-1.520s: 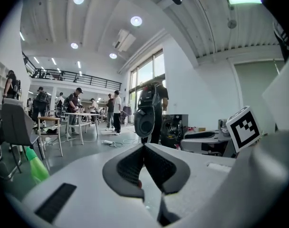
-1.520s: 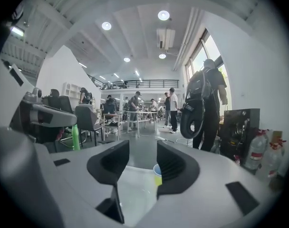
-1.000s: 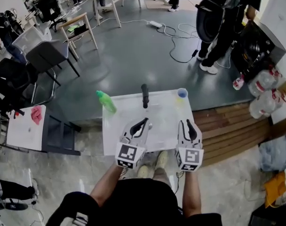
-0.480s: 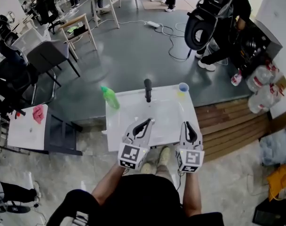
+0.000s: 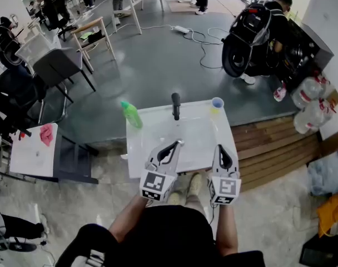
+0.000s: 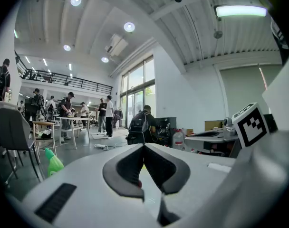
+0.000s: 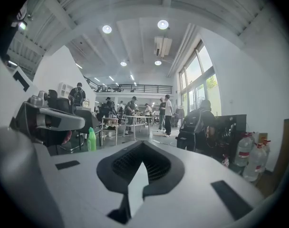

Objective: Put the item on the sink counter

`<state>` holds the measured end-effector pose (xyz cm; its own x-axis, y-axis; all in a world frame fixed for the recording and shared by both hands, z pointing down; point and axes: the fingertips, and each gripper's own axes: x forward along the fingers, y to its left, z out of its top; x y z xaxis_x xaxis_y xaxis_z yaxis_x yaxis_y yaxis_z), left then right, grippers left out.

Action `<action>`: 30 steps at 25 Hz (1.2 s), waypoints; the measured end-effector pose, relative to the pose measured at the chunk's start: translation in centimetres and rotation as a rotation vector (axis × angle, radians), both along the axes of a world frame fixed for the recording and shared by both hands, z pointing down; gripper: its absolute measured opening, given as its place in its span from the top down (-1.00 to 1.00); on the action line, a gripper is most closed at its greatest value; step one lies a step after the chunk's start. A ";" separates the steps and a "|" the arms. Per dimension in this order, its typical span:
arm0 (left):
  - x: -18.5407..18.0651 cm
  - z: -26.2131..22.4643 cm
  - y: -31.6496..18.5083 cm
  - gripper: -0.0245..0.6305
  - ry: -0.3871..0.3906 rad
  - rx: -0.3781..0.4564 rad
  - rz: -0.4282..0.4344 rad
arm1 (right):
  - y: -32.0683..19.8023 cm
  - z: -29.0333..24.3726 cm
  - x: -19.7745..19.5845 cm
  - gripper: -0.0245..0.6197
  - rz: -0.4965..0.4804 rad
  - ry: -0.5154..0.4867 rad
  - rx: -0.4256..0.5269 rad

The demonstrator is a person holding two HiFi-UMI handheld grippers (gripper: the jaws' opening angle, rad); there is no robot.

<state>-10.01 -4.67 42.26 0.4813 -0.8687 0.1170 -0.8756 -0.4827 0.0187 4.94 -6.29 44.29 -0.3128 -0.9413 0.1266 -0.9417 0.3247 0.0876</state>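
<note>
The white sink counter point(image 5: 197, 133) lies right in front of me, with a black faucet point(image 5: 175, 105) at its far edge. A green bottle point(image 5: 131, 114) stands at its far left corner, and it also shows as the green bottle point(image 6: 52, 161) point(image 7: 91, 139) in both gripper views. A clear cup with a blue rim point(image 5: 216, 105) is at the far right corner. My left gripper point(image 5: 179, 143) point(image 6: 143, 146) hovers over the counter's near edge, tips together, holding nothing. My right gripper point(image 5: 219, 147) point(image 7: 142, 144) is beside it, shut and empty.
A low white table with a red cloth point(image 5: 46, 134) stands to the left, with dark chairs point(image 5: 58, 65) beyond it. Water jugs point(image 5: 308, 113) and a wooden platform point(image 5: 269, 146) are on the right. A person with a backpack point(image 5: 258, 29) bends over past the counter, near floor cables point(image 5: 205, 38).
The right gripper's jaws have closed. Both grippers stayed over the counter's near edge. The person with the backpack has bent down further at the back right.
</note>
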 end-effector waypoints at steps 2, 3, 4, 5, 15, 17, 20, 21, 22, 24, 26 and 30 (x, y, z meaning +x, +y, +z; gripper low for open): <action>0.0 -0.1 0.0 0.92 -0.001 0.001 -0.003 | 0.0 -0.2 0.0 0.92 0.004 0.003 -0.008; 0.0 -0.1 0.0 0.92 -0.001 0.002 -0.003 | 0.0 -0.1 0.1 0.93 0.007 0.009 -0.019; 0.0 -0.1 0.0 0.92 -0.001 0.002 -0.004 | 0.1 0.0 0.1 0.93 0.008 0.017 -0.031; 0.0 -0.1 0.0 0.92 0.000 0.003 -0.004 | 0.1 0.1 0.1 0.93 0.007 0.023 -0.038; 0.0 -0.1 0.0 0.92 0.003 -0.001 -0.011 | 0.1 0.0 0.0 0.93 -0.008 0.016 -0.033; 0.0 -0.1 0.0 0.92 0.004 0.000 -0.012 | 0.0 -0.3 0.1 0.93 -0.003 0.009 -0.017; 0.0 -0.1 0.1 0.92 0.005 0.001 -0.012 | 0.0 -0.5 0.1 0.93 -0.006 0.004 0.001; 0.0 -0.1 0.1 0.92 0.004 0.001 -0.012 | 0.0 -0.6 0.2 0.93 -0.004 0.006 -0.001; 0.1 -0.1 0.1 0.92 0.004 0.002 -0.012 | 0.0 -0.5 0.2 0.93 -0.006 0.005 -0.001; 0.1 -0.1 0.1 0.92 0.004 0.002 -0.014 | 0.0 -0.3 0.3 0.93 -0.014 -0.004 0.006; 0.0 -0.1 0.2 0.92 0.003 0.003 -0.015 | 0.1 -0.5 0.3 0.93 -0.009 -0.001 0.004; -0.2 -0.1 0.3 0.92 0.013 0.000 -0.018 | 0.2 -1.1 0.3 0.93 0.001 0.021 0.000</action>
